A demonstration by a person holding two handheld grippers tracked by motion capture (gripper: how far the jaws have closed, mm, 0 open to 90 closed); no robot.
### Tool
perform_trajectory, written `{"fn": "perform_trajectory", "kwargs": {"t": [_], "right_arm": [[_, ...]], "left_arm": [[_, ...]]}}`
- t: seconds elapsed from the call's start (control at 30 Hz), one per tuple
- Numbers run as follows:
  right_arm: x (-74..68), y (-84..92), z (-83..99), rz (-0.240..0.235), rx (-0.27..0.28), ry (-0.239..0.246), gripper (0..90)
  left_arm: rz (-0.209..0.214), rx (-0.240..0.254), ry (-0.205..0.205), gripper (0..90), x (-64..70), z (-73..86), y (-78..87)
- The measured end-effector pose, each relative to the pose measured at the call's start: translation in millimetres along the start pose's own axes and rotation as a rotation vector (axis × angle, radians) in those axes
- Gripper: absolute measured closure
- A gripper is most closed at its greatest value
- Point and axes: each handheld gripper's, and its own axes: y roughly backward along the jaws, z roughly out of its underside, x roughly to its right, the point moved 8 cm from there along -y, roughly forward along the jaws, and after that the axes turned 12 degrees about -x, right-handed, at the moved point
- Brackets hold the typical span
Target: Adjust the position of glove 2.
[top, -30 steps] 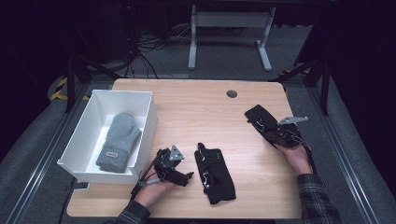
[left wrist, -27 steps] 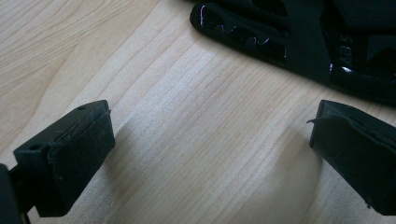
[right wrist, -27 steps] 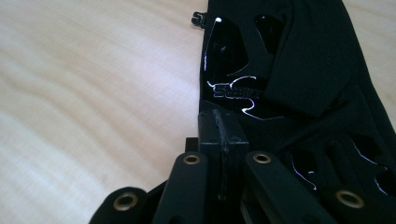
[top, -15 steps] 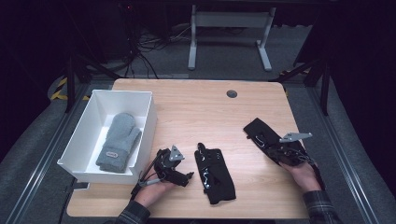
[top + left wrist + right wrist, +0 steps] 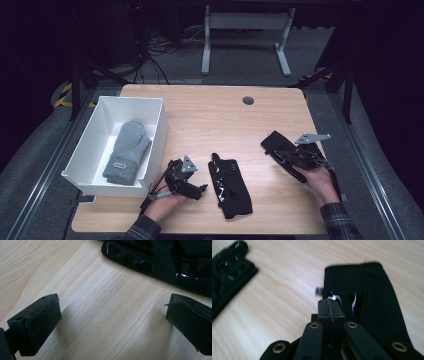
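A black glove (image 5: 230, 186) lies flat on the table near the front middle. My left gripper (image 5: 200, 189) rests just left of it, open, with bare wood between its jaws (image 5: 112, 315) and the glove's fingers (image 5: 155, 260) a little ahead. At the right, my right gripper (image 5: 287, 156) is shut on a second black glove (image 5: 274, 142), pinching its cloth. In the right gripper view the closed jaws (image 5: 331, 305) hold that glove (image 5: 372, 290) just over the wood, and the first glove (image 5: 229, 270) shows farther off at the upper left.
A white bin (image 5: 155, 135) stands at the table's left edge with a grey mitten (image 5: 127, 152) lying inside. A round cable hole (image 5: 248, 100) sits near the far edge of the wooden table (image 5: 225, 115). A desk frame stands on the floor behind.
My right hand has drawn the second black glove back towards the front edge, a little lifted. The left gripper and the middle glove have stayed put.
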Motion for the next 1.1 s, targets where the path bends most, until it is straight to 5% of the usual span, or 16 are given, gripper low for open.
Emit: {"fn": "perform_trajectory", "kwargs": {"t": [0.37,0.7,1.1], "right_arm": [[6.9,-43.5,-47.1,-0.007,-0.006,-0.009,90.0],[9.5,-65.1,-48.7,0.007,-0.062,-0.014,90.0],[-18.9,-61.2,-39.8,-0.059,-0.091,0.055,90.0]], "left_arm": [[-0.003,0.001,-0.006,0.2,0.2,0.2,0.2],[0.001,-0.002,-0.008,0.2,0.6,0.4,0.3],[0.001,-0.001,-0.008,0.2,0.6,0.4,0.3]]}}
